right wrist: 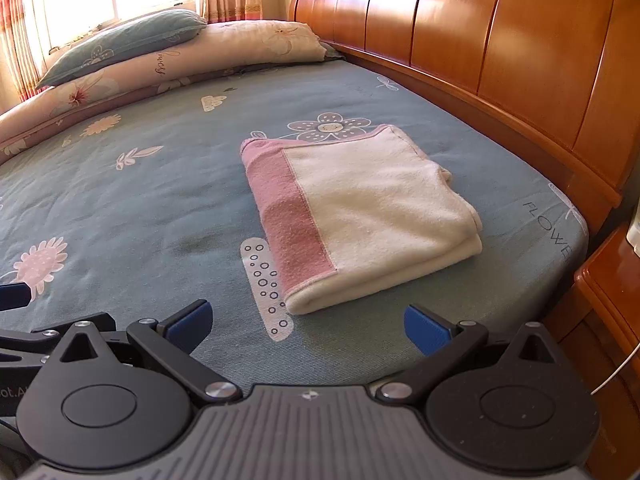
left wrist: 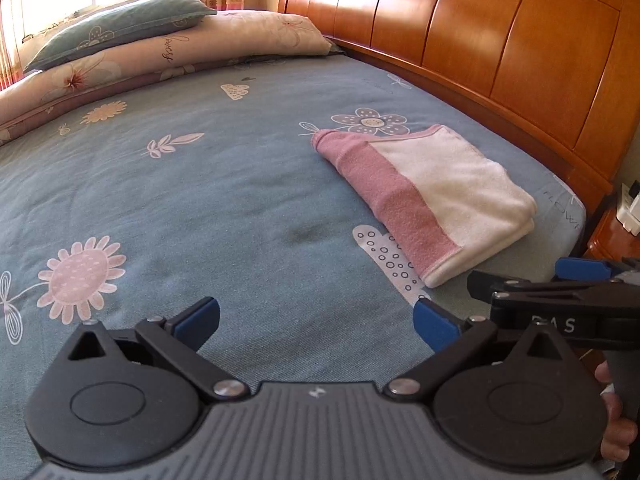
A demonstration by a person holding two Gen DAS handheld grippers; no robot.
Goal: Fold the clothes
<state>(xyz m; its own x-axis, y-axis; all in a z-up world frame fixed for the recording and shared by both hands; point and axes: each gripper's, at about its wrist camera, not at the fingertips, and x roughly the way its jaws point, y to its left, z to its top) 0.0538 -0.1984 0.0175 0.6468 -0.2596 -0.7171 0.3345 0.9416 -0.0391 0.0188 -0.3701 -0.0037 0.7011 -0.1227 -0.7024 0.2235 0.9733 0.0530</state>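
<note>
Blue pads (left wrist: 202,316) are carried on black linkage arms with silver screws on the left gripper (left wrist: 316,320); the right gripper (right wrist: 308,322) is built alike. Behind the pads, ribbed grey housings are seen.

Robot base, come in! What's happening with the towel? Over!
Left gripper open, empty. Right gripper open, empty. Towel folded on bed, untouched. Nothing in the way.

Left tongs (left wrist: 316,320): spread wide, empty, above the bed sheet (left wrist: 224,184)
Towel (left wrist: 432,200): folded, pink band, lying near the headboard (left wrist: 500,40)
Right tongs (left wrist: 568,276): just beside, at the right edge
</note>
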